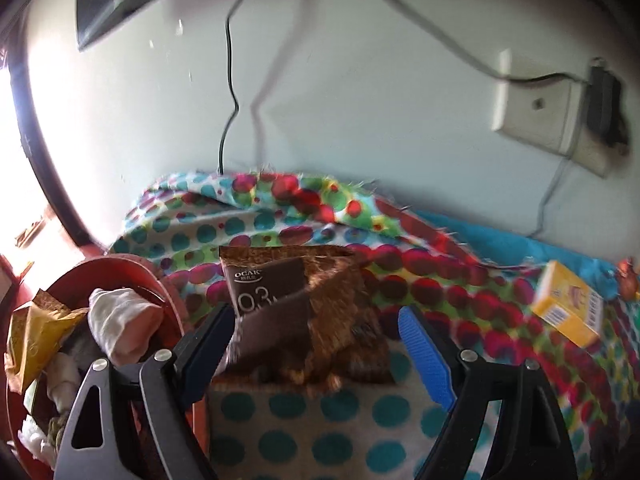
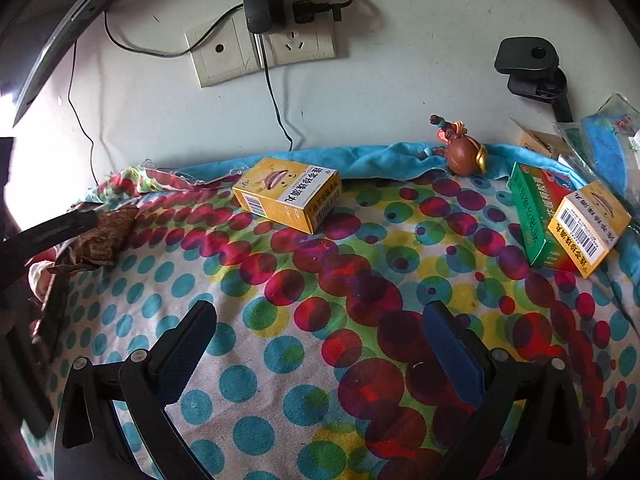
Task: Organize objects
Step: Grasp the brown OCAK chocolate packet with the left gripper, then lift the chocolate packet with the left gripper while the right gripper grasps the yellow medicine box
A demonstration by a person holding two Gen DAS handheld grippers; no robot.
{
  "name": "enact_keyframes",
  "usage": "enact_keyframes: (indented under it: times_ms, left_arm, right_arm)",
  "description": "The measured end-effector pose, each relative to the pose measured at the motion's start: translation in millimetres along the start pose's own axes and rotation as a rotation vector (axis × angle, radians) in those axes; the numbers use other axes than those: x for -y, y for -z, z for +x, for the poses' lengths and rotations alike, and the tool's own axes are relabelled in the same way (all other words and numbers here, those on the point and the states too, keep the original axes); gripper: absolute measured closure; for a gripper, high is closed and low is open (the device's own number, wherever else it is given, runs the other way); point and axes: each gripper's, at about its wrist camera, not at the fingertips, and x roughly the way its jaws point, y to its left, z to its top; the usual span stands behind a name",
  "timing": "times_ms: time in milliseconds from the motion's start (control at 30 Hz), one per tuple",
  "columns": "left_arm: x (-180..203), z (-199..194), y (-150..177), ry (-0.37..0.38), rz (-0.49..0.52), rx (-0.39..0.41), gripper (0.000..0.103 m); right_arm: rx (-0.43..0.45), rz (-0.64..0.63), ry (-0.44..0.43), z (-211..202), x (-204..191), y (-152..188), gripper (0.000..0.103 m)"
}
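brown packet at the tabletop's left edge

we see the left gripper [image 1: 316, 332] with its jaws apart around a brown snack packet [image 1: 304, 312]; whether they press it we cannot tell. beside it stands a red bin [image 1: 168, 296]. the right gripper [image 2: 320, 340] hangs wide apart and empty above the dotted cloth [image 2: 320, 280]; a yellow box [image 2: 288, 194] lies beyond.

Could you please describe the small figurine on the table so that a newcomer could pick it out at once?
Start at the wall socket and follow the blue cloth along the wall to the right. The figurine stands on it, between the lone yellow box and the green box. It alone is rounded: a brown ball-like head with gold trim.
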Motion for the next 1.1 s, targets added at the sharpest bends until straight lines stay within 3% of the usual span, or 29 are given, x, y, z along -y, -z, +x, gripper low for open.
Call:
enact_keyframes:
  times_ms: [167, 267, 333, 400, 467, 533, 633, 833, 1100]
  left_arm:
    - [-4, 39, -17, -0.045, 0.006, -0.138, 0.015]
    - [5, 50, -26, -0.057, 0.055, -0.161, 0.014]
    - [11, 56, -29, -0.072, 0.076, -0.178, 0.007]
    - [18, 67, -29, -0.095, 0.132, -0.210, 0.000]
    - [27, 79, -24, -0.154, 0.249, -0.261, 0.000]
    - [26, 79, -24, -0.134, 0.284, -0.251, 0.000]
    - [11, 84, -22, -0.060, 0.201, -0.298, 0.000]
    - [15, 69, -9, -0.023, 0.265, -0.213, 0.011]
    - [8, 30, -5, 0.054, 0.236, -0.085, 0.020]
  right_arm:
    - [0.012, 0.003, -0.025, -2, 1, 1, 0.000]
    - [0.019, 0.007, -0.034, -3, 2, 1, 0.000]
    - [0.021, 0.009, -0.038, -3, 2, 1, 0.000]
    - [0.025, 0.014, -0.038, -3, 2, 1, 0.000]
    - [0.027, 0.018, -0.040, -4, 3, 2, 0.000]
    - [0.029, 0.020, -0.039, -4, 3, 2, 0.000]
    - [0.032, 0.018, -0.037, -4, 2, 2, 0.000]
    - [0.029, 0.019, -0.042, -3, 3, 2, 0.000]
    - [-0.034, -0.006, -0.074, 9, -2, 2, 0.000]
